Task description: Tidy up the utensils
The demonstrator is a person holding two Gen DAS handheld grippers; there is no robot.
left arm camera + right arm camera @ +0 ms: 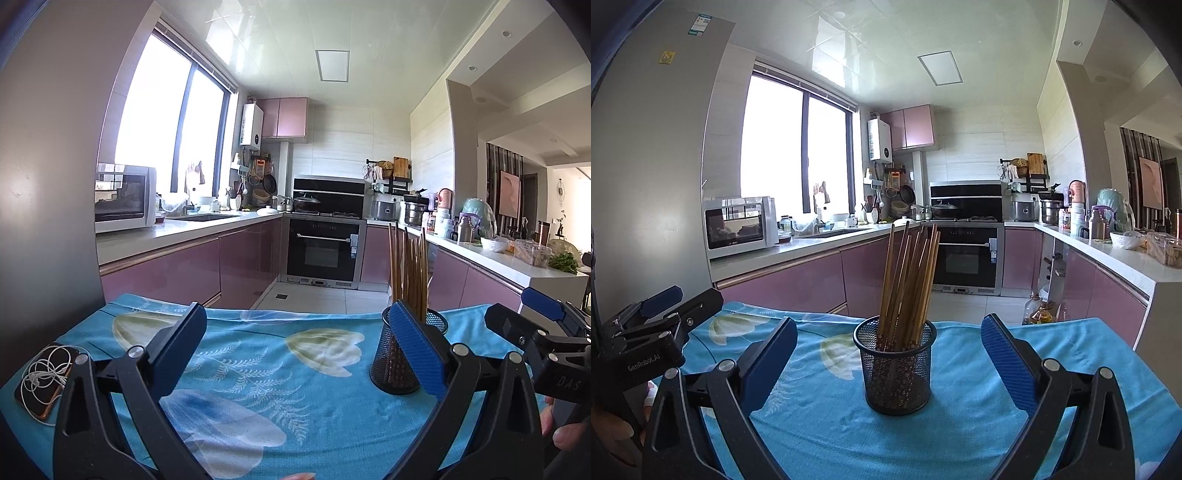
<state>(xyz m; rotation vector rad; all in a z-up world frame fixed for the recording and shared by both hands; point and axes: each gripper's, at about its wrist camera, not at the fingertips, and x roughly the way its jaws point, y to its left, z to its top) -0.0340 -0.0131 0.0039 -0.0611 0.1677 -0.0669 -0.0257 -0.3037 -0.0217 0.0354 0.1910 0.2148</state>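
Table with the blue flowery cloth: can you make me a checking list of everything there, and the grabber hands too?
Surface: blue floral cloth covers the table.
Job's things: wooden chopsticks stand upright in a black mesh cup, centred ahead of the right gripper.
Clutter: phone lies at the cloth's left edge.
Grippers: left gripper open, empty; right gripper open, empty, the cup beyond its fingertips.
Cables: white earphones coiled on the phone.
Surroundings: kitchen with microwave, oven, pink cabinets.
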